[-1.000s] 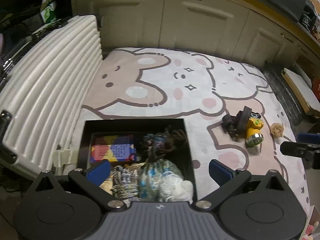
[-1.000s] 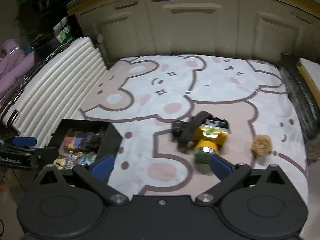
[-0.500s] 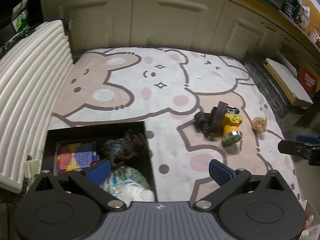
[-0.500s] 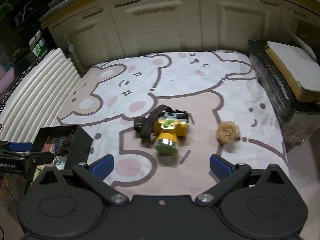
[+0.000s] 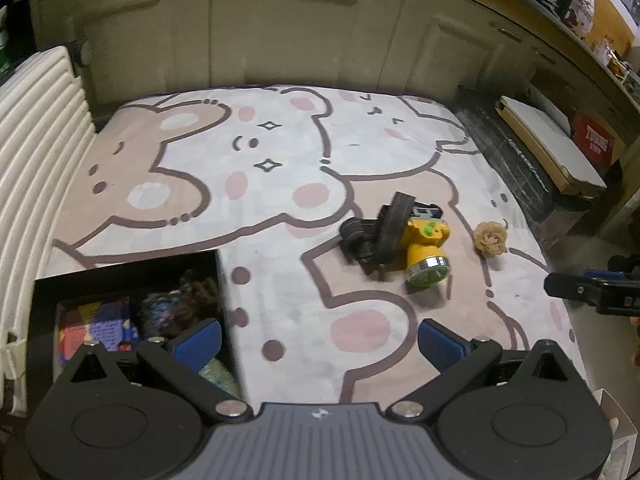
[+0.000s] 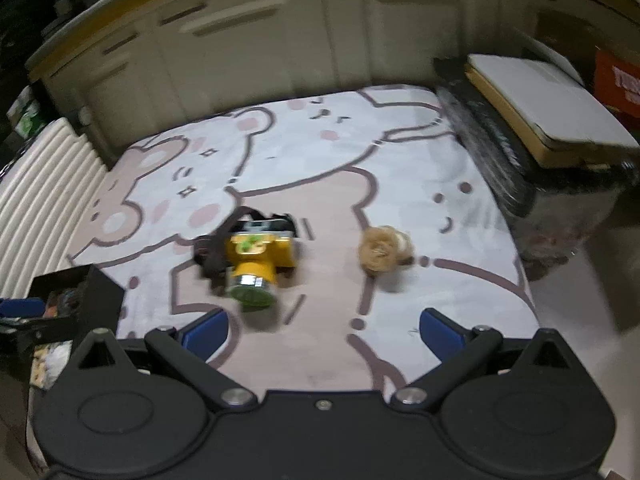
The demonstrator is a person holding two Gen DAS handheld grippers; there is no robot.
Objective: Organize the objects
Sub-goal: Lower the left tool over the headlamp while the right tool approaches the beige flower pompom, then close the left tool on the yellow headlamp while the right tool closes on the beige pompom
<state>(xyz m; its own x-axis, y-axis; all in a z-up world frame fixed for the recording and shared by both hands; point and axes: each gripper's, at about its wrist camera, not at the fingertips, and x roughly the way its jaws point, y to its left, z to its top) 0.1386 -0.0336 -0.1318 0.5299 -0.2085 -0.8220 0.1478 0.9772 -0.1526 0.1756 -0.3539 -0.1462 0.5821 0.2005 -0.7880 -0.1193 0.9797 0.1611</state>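
A yellow headlamp with a dark strap (image 5: 416,246) lies on the bear-print rug (image 5: 280,152); it also shows in the right wrist view (image 6: 256,258). A small tan fabric flower (image 5: 490,238) lies to its right, also in the right wrist view (image 6: 380,254). A black box (image 5: 120,276) with colourful items stands at the rug's left; it also shows in the right wrist view (image 6: 80,292). My left gripper (image 5: 318,340) is open and empty, above the rug beside the box. My right gripper (image 6: 324,330) is open and empty, just short of the headlamp and flower.
A white ribbed suitcase (image 5: 36,152) lies along the rug's left side. Cream cabinets (image 5: 300,28) stand behind the rug. A dark mat with a flat white box (image 6: 548,120) borders the right edge. The right gripper's tip (image 5: 588,290) shows in the left wrist view.
Both grippers have moved to the right. The box has slid to the left in both views, and the headlamp and flower are now closer to the right gripper.
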